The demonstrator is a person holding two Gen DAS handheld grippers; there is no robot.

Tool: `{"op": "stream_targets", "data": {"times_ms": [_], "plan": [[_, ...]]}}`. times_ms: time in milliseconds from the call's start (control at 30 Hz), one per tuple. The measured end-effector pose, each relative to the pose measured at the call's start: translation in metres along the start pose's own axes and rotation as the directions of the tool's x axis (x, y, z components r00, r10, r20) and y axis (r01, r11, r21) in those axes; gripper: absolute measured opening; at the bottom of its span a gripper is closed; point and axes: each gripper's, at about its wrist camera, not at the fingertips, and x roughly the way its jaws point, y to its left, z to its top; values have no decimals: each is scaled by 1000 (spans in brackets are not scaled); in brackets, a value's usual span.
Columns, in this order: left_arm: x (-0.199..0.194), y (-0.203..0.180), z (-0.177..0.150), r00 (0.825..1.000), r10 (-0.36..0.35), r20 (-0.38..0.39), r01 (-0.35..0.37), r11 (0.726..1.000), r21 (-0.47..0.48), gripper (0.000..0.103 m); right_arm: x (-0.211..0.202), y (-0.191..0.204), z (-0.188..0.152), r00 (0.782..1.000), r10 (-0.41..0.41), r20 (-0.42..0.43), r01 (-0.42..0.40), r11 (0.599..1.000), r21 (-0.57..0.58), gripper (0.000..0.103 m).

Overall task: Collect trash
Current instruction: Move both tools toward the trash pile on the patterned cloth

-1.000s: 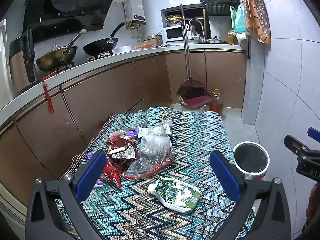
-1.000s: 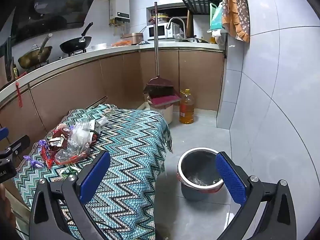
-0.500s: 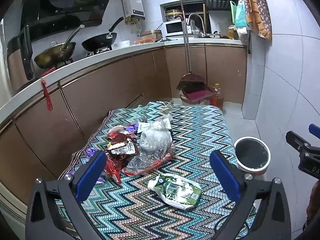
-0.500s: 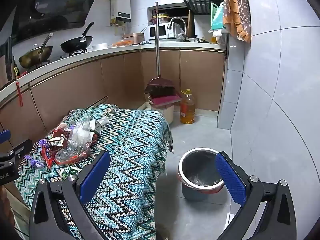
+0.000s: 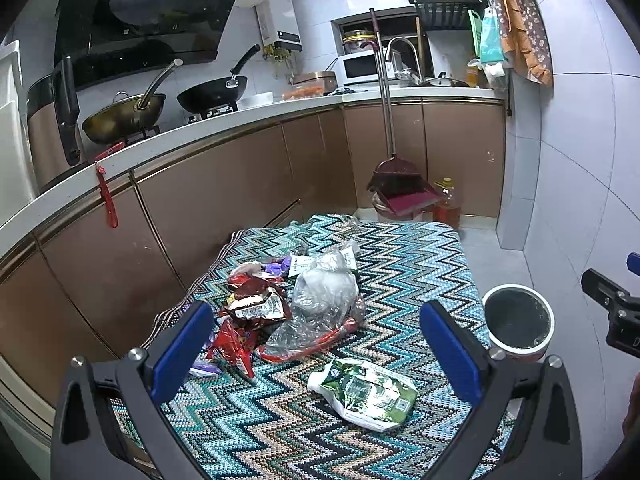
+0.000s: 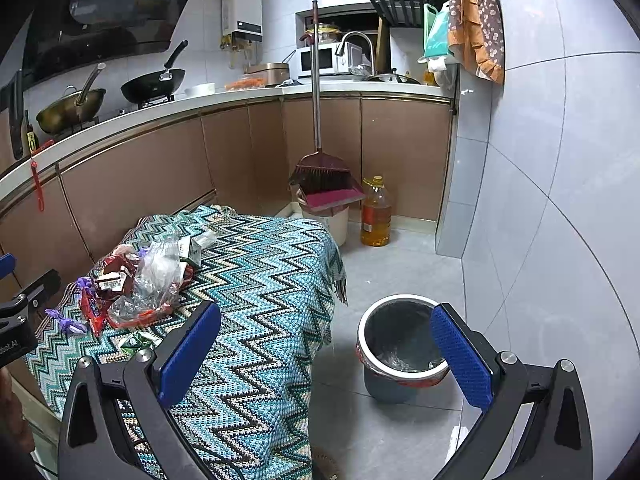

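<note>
A pile of trash lies on a zigzag-patterned cloth point(image 5: 420, 264) over a low table: a clear plastic bag point(image 5: 320, 300), red snack wrappers point(image 5: 252, 308), purple scraps point(image 5: 276, 268) and, nearest me, a green and white pouch point(image 5: 364, 392). My left gripper point(image 5: 316, 348) is open and empty, held above the table's near edge, just short of the pouch. My right gripper point(image 6: 324, 352) is open and empty, off the table's right side, near a trash bin point(image 6: 400, 344) on the floor. The bin also shows in the left wrist view point(image 5: 518, 322).
Brown kitchen cabinets point(image 5: 224, 196) run behind the table. A broom and dustpan point(image 6: 324, 184) lean on a white bucket, with an oil bottle point(image 6: 376, 216) beside it. A tiled wall point(image 6: 560, 200) stands right of the bin.
The left gripper has shifted slightly, so the trash pile sits a little lower and nearer in view. The right gripper has barely moved. Both stay open.
</note>
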Motion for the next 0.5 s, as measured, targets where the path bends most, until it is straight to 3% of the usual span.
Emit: {"op": "stream_targets", "data": {"times_ms": [333, 500], "plan": [[9, 2, -1, 1000, 10, -22, -10, 1000, 9, 103, 5, 6, 1, 1000, 24, 12, -24, 1000, -18, 103], [20, 5, -4, 997, 2, -79, -1, 1000, 6, 103, 8, 10, 3, 999, 45, 20, -45, 999, -16, 103]]}}
